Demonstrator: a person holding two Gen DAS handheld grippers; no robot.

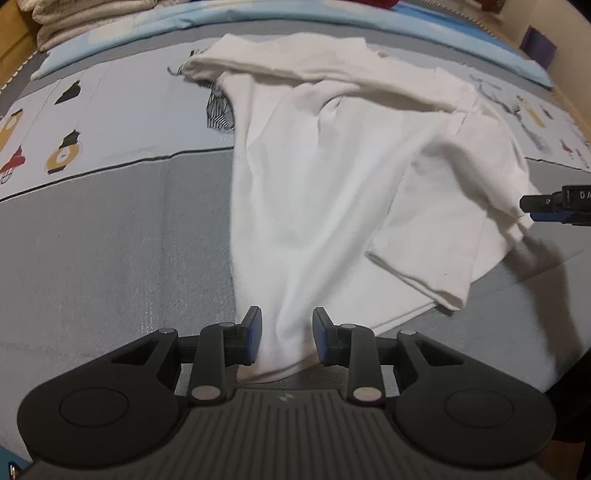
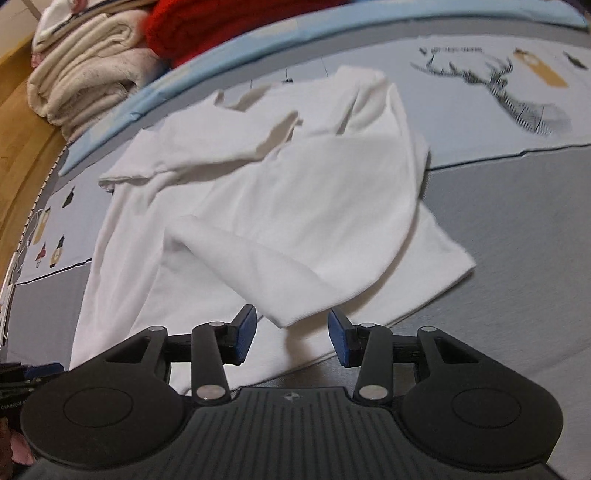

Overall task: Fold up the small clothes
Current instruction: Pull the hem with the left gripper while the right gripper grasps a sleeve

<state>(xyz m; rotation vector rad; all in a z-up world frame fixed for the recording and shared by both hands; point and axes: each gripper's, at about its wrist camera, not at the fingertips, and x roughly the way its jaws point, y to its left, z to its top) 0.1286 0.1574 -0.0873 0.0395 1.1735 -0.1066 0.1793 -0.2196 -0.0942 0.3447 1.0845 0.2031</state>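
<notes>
A white shirt point(image 1: 332, 177) lies spread on a grey bed cover point(image 1: 110, 258) with printed lamps and a deer, partly folded: 1 side panel is doubled over the body, and its loose corner hangs near the right claw.

The left claw point(image 1: 286, 338) stands over the near hem of the shirt. Its 2 blue pads sit apart with the hem cloth between them, and the pads do not seem to press on it, so it reads as released. The right claw point(image 2: 291, 339) is likewise parted; the folded corner of the shirt hangs just above and between its pads, not pinched.

The shirt's long axis runs from the near hem away to the far collar, straight ahead of both claws. The left claw is nearer the hem, the right nearer the folded flap, so each likely has its own edge to take for the next fold.

No containers are in view. Far left sit folded cream towels point(image 2: 85, 62) and something red point(image 2: 221, 26).
</notes>
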